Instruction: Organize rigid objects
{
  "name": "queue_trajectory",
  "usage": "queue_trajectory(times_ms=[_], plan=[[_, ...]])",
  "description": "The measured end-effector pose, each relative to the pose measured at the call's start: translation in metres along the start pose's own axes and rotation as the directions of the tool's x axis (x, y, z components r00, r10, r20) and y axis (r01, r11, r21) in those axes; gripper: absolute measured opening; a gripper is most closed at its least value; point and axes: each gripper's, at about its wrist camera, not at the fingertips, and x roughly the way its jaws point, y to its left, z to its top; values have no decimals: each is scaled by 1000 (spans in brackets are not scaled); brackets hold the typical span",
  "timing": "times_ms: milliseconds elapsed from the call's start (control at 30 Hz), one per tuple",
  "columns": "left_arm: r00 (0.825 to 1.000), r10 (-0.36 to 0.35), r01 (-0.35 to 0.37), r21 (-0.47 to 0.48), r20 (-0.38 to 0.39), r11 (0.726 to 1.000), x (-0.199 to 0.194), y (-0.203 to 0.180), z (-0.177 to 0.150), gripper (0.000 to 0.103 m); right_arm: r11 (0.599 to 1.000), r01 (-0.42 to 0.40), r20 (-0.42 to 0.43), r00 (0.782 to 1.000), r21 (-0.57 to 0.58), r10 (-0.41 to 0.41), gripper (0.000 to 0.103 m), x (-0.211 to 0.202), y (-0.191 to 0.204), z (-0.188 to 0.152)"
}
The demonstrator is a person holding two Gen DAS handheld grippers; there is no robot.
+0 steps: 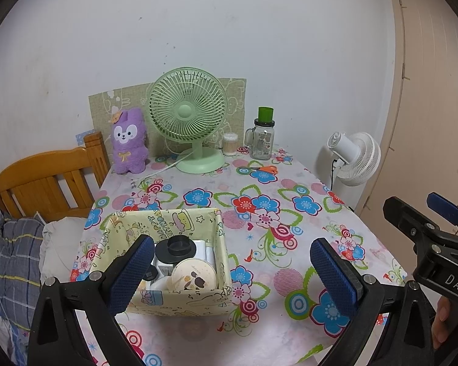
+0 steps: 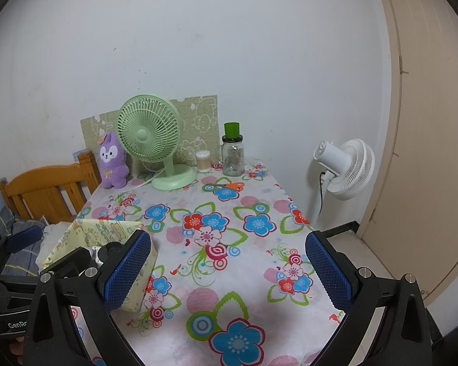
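left claw (image 1: 232, 270) spread, empty | right claw (image 2: 229, 270) spread, empty | box (image 1: 180, 300) near table (image 1: 290, 329) edge holds compact (image 1: 194, 274), black-capped items | scissors (image 1: 261, 169) loose at back | probably near done

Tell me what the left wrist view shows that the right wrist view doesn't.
Left wrist only: the inside of the yellow box, holding a round compact and a black-lidded item, framed by the open left claw.

Right wrist only: bare floral tablecloth between the fingers of the open right claw; the box contents are mostly hidden.

Both: green fan, purple plush, glass jar, orange scissors, white fan.
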Motion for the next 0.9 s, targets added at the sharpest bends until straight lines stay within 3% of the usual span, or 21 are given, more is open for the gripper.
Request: queue_trajectory(times_ms=[900], plan=[[1000, -3, 3, 2, 14, 1000, -2, -4, -1, 103, 1000, -8, 24, 1000, -5, 8, 102, -5, 0, 0]])
